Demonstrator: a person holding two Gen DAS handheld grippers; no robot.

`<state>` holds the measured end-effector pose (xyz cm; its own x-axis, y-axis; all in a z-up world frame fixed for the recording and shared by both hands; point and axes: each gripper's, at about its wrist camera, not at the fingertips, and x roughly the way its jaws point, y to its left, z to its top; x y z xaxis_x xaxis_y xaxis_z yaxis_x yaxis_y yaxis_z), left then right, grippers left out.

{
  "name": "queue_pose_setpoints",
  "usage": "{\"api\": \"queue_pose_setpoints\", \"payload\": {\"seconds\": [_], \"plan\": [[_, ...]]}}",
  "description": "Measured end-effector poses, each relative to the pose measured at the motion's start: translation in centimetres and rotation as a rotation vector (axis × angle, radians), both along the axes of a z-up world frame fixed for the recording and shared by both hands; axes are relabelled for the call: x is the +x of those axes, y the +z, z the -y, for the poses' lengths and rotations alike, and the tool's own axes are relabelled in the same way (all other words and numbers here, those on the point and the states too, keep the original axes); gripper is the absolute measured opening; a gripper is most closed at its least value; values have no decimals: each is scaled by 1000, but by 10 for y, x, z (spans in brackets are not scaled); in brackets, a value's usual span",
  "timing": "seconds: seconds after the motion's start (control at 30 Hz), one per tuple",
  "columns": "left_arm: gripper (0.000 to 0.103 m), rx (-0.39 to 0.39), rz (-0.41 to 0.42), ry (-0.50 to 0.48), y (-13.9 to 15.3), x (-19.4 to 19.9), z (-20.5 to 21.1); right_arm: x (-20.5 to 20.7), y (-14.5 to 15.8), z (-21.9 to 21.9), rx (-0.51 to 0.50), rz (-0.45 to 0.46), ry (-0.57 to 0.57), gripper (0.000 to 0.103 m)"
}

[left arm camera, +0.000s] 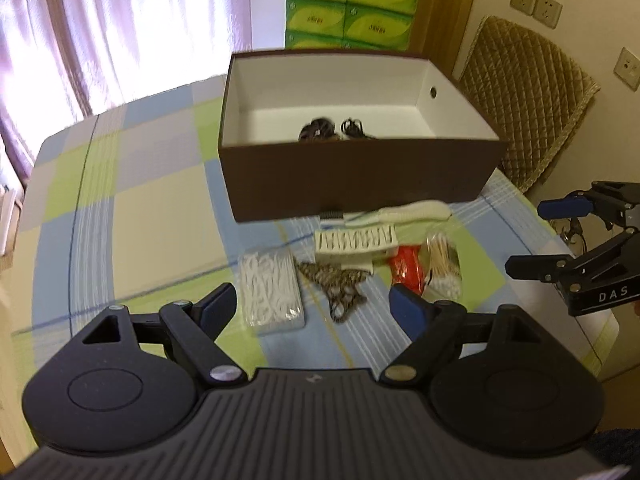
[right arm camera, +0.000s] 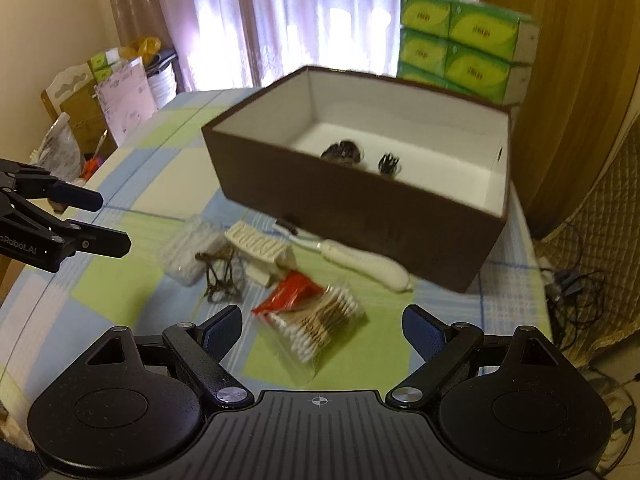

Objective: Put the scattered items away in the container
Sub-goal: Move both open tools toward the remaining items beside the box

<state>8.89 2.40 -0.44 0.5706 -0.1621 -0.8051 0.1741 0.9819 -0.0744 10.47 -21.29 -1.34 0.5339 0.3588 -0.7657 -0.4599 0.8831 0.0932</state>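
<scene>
Checked tablecloth (left arm camera: 132, 216), brown box (left arm camera: 360, 180) already holding 2 hair clips. Both my grippers, left (left arm camera: 312, 304) and right (right arm camera: 320, 328), hang spread wide and empty. I'd drop right squarely over the cotton swab bag (right arm camera: 320, 332) and pinch its middle.

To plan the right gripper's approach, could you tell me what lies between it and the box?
In the right wrist view, the swab bag lies just ahead of the right gripper; beyond it, a white brush before the box.

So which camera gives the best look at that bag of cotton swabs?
The right wrist view: the bag of cotton swabs lies whole, close ahead. In the left wrist view it sits off right, partly hidden by a finger.
</scene>
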Motion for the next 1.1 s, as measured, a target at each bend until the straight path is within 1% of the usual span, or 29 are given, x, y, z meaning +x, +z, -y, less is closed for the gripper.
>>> {"api": "queue_pose_setpoints", "payload": {"seconds": [0.13,0.27,0.43,0.9,1.1], "plan": [[80,-10,-31,12,-13,0,0,0,-15,-1,-18,-29,20,92],[80,11,-55,20,-25,1,-2,1,-30,-3,-41,-45,44,92],[80,11,-76,25,-34,6,-5,4,-44,-4,-54,-65,84,92],[80,12,-118,33,-56,27,-13,21,-64,-8,-81,-99,185,92],[80,11,-135,41,-64,36,-17,33,-75,-9,-105,-88,288,92]]}}
